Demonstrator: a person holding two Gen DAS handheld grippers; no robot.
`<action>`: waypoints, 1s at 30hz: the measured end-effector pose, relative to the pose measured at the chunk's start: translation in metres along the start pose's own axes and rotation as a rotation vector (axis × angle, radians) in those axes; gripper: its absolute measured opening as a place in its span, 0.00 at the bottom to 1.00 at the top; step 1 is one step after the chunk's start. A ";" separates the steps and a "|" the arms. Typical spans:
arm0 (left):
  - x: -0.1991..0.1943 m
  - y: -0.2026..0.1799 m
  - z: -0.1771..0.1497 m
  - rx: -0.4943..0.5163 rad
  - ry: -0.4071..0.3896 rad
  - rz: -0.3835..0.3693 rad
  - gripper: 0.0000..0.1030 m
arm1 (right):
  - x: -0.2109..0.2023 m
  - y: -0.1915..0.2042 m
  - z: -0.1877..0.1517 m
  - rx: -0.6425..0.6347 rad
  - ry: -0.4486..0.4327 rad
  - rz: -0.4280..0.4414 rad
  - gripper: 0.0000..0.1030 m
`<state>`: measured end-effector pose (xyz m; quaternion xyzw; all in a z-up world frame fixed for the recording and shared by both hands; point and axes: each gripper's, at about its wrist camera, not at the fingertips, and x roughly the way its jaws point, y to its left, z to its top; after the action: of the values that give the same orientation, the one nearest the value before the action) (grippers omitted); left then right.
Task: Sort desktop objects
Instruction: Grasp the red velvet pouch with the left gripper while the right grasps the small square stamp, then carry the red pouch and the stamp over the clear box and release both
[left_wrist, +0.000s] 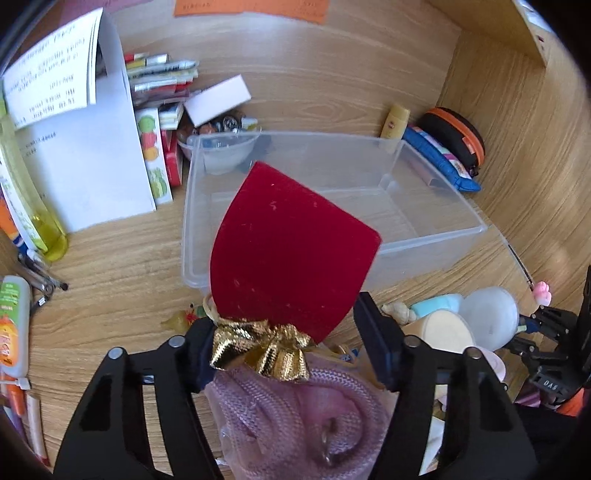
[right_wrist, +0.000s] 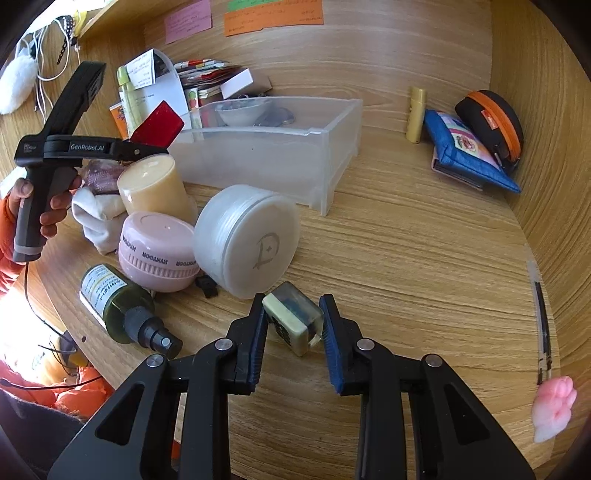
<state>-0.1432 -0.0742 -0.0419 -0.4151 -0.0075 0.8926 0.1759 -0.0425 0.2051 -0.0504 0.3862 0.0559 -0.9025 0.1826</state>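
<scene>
Whole thing is sitting in a wooden desk nook: light wood-grain desk (right_wrist: 406, 240), with matching wood walls (right_wrist: 535, 110) wrapping around the back and the side. Orange and pink sticky notes (right_wrist: 271, 16) are hanging on the back wall.

Biggest item is the clear plastic bin (left_wrist: 436, 236), sitting mid-desk with nothing showing inside it. A stack of printed papers (left_wrist: 85, 155) is leaning up to its left, with boxes and booklets piling behind. A blue zip pouch (right_wrist: 465, 155) and a black-and-orange case (right_wrist: 491, 118) are resting against the side wall.

Near the front, clutter is bunching together: a frosted round case (right_wrist: 255, 240) is tipping on its edge against a pink round gadget (right_wrist: 157, 251), and a dark green spray bottle (right_wrist: 118, 302) is lying on its side beside them.

The left gripper (left_wrist: 282, 314) is hovering just in front of the bin with the red velvet pouch (left_wrist: 291, 251) sticking out between its fingers. Its gold neck is touching one finger and showing a gap to the other, so I honestly can't tell if it's actually clamped. A hand (right_wrist: 55, 206) is gripping that tool's handle.

The right gripper (right_wrist: 293, 306) is pinching a small cream-and-clear block (right_wrist: 293, 325) down on the desk, both pads pressing its sides.

A little pink paw-shaped thing (right_wrist: 552, 410) is sitting off by the desk's edge.
</scene>
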 end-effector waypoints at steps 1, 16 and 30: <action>-0.002 -0.002 0.000 0.009 -0.012 0.001 0.59 | -0.002 -0.002 0.001 0.006 -0.002 -0.007 0.25; -0.022 0.001 -0.006 0.001 -0.094 -0.010 0.30 | -0.028 -0.017 0.026 0.038 -0.071 -0.062 0.25; -0.056 0.000 -0.004 0.012 -0.189 0.031 0.30 | -0.027 -0.012 0.066 0.005 -0.105 -0.047 0.25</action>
<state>-0.1070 -0.0930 -0.0035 -0.3280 -0.0120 0.9304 0.1629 -0.0743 0.2076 0.0139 0.3375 0.0533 -0.9256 0.1629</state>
